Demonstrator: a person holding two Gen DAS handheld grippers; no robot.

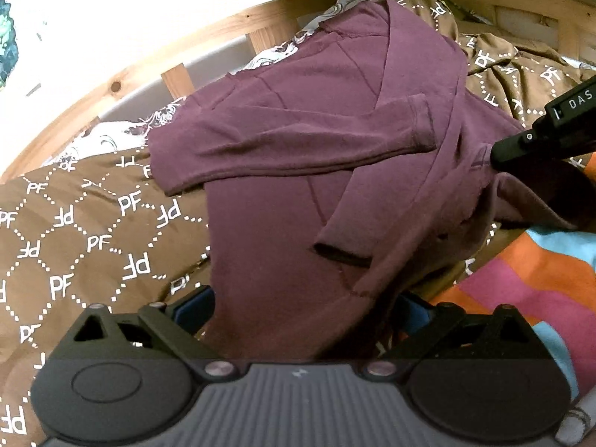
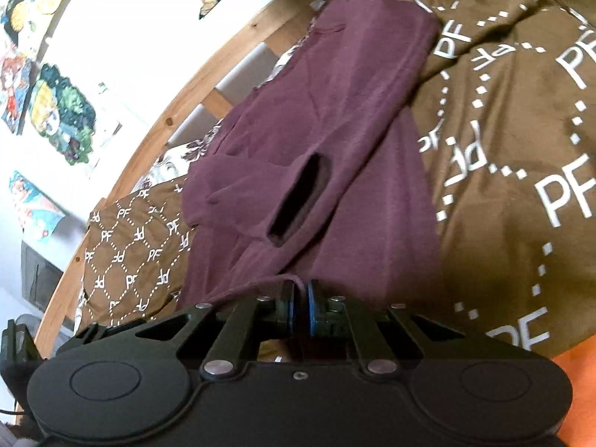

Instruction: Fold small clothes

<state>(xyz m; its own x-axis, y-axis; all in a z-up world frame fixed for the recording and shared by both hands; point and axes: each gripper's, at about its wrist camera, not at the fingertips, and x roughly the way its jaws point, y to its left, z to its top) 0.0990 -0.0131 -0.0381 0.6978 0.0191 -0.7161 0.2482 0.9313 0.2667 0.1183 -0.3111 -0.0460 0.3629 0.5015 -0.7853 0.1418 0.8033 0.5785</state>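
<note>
Closest to the left wrist camera, the left claw (image 1: 298, 320) has its blue-padded fingers (image 1: 190, 313) spread wide, with the hem of a maroon long-sleeved top (image 1: 298, 130) lying between them; whether the pads actually press the cloth cannot be told, since the fabric covers their inner faces. The top lies on a bed over a brown quilt (image 1: 74, 231) printed with white "PF" letters, one sleeve folded across its body. The right claw (image 2: 300, 305) is pinched shut on a thin edge of the same top, its blue pads nearly touching. In the left view its tip is partly cut off by the frame. A wooden bed rail (image 1: 111, 85) runs behind. No containers appear. A striped, colourful cloth (image 1: 540, 279) lies partly out of frame.
</note>
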